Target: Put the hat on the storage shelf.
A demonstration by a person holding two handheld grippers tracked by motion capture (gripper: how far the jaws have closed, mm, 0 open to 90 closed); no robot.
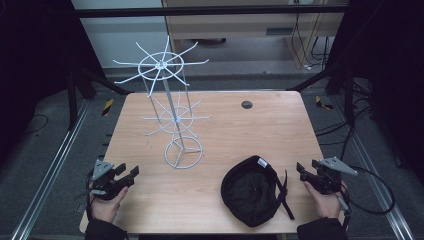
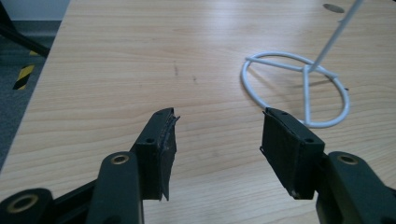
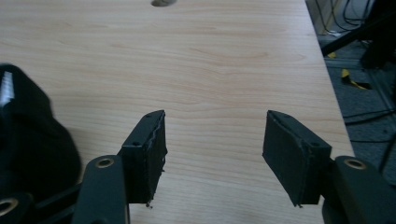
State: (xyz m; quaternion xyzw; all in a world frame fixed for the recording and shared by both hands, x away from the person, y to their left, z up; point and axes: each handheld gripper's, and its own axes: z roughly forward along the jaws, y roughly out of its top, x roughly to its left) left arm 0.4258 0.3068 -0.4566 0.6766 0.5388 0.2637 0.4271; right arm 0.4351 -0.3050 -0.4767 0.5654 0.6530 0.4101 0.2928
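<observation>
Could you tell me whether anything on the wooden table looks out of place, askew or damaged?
The black fabric cap lies upside down near the table's front edge, its hollow inside facing up and its strap trailing to the right. The white wire rack stands upright. Both the left gripper and right gripper are open and empty.

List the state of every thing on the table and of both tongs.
Black cap: lying upside down, strap loose, untouched.
White wire rack: upright on its ring base, arms bare.
Left tongs: open, holding nothing.
Right tongs: open, holding nothing, beside the cap.
</observation>
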